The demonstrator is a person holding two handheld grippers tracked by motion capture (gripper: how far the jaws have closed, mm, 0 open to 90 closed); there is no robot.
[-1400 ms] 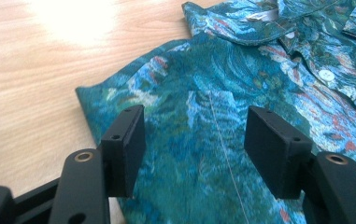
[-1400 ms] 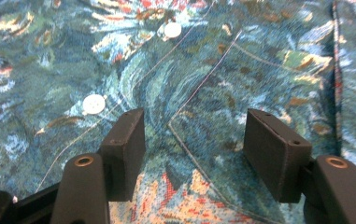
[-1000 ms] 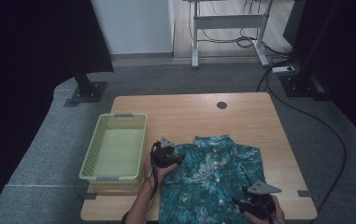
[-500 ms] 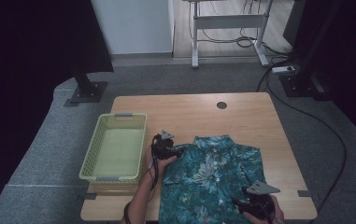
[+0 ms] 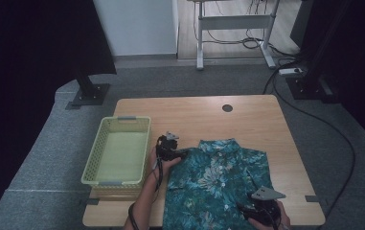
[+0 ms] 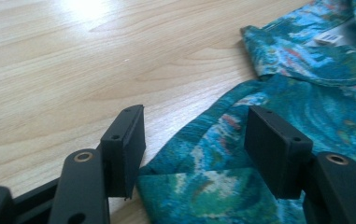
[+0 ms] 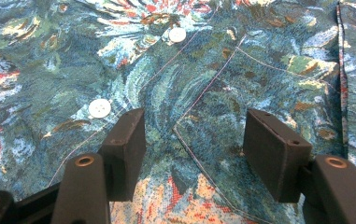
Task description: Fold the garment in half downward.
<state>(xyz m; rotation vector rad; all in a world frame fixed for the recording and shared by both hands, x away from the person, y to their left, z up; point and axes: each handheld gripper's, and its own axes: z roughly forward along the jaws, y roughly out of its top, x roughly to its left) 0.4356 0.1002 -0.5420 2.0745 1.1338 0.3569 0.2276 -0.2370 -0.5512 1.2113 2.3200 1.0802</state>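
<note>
On the table (image 5: 194, 112), floral shirt (image 5: 218, 184) spread flat, left claw (image 6: 194, 140) wide at its shoulder, right claw (image 7: 192, 140) wide over its front.

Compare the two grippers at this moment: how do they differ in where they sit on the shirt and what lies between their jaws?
The left gripper sits at the shirt shoulder edge, near the basket, with folded fabric and bare table between its jaws. The right gripper hovers over the shirt's lower front, with only printed cloth and buttons ahead. Both are open.

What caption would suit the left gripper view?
Open left tongs poised over the folded edge of a teal floral shirt on a wooden table.
</note>
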